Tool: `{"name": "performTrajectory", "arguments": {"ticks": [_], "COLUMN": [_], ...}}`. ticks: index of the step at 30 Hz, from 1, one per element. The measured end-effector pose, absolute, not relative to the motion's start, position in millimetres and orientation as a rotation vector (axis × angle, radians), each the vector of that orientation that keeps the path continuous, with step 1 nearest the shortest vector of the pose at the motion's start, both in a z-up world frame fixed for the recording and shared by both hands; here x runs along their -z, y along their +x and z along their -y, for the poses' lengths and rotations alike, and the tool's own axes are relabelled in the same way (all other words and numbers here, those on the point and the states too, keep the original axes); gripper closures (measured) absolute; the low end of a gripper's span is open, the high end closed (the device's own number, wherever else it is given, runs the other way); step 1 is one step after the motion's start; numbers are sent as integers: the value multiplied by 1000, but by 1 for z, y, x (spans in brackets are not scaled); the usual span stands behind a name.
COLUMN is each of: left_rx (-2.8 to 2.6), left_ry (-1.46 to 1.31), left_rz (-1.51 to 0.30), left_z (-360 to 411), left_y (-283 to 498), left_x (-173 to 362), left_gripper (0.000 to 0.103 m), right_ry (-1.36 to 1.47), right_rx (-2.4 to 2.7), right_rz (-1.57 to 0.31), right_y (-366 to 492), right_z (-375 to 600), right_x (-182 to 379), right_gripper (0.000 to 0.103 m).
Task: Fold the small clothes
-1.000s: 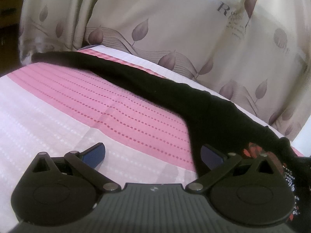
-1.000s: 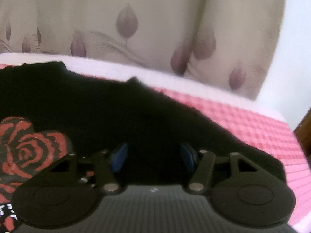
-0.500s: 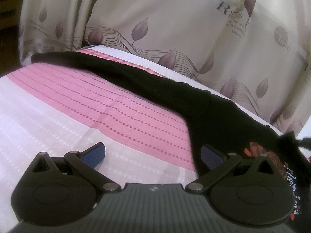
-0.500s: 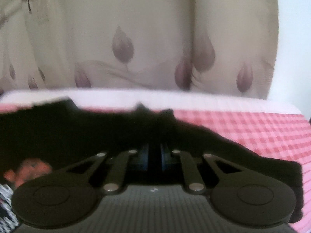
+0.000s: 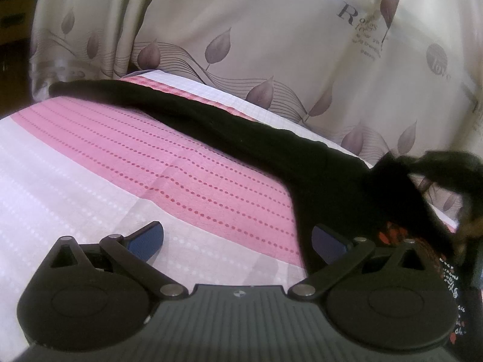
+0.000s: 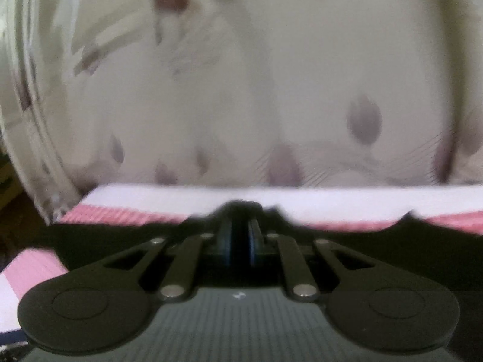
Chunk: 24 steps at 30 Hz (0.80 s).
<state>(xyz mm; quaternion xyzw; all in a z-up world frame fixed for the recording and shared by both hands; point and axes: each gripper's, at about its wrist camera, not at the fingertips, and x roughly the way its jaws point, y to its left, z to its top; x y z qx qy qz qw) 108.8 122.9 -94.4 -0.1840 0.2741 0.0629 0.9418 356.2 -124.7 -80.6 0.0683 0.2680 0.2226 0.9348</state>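
Right tool (image 6: 240, 241) pinches black garment (image 6: 392, 259), fabric lifted at 3 o'clock in left view. Left tool (image 5: 237, 238) spread wide over pink-striped bedsheet (image 5: 126, 163), right pad (image 5: 327, 238) touching garment edge.

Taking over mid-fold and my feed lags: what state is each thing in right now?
Left claw: open, holding nothing, low over the bedsheet.
Right claw: shut on the black garment's edge.
Black garment: partly lifted on the right; the long sleeve lies flat, stretched toward the far left.
Bedsheet: spread flat, faint crease lines.
Curtain: drawn, hanging behind the bed.
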Motion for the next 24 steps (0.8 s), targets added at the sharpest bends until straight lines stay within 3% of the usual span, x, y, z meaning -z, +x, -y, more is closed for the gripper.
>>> {"name": "performTrajectory", "arguments": {"ticks": [12,17,24], "left_rx": [-127,-129,-100], "left_ry": [-382,-392,-431], "left_rz": [-557,-553,-555], "left_z": [-124,-126,-136], "left_y": [109,108,109], "left_x": [94,93,92], "left_gripper": [0,0,0], "right_ry": [108,293,179], "right_rx": [-658,-693,-598], "right_rz": [-674,-578,-559], "right_y": [339,319,264], "right_z": [88,127,167], "right_x": [117,95,88], "right_gripper": [91,91,91]}}
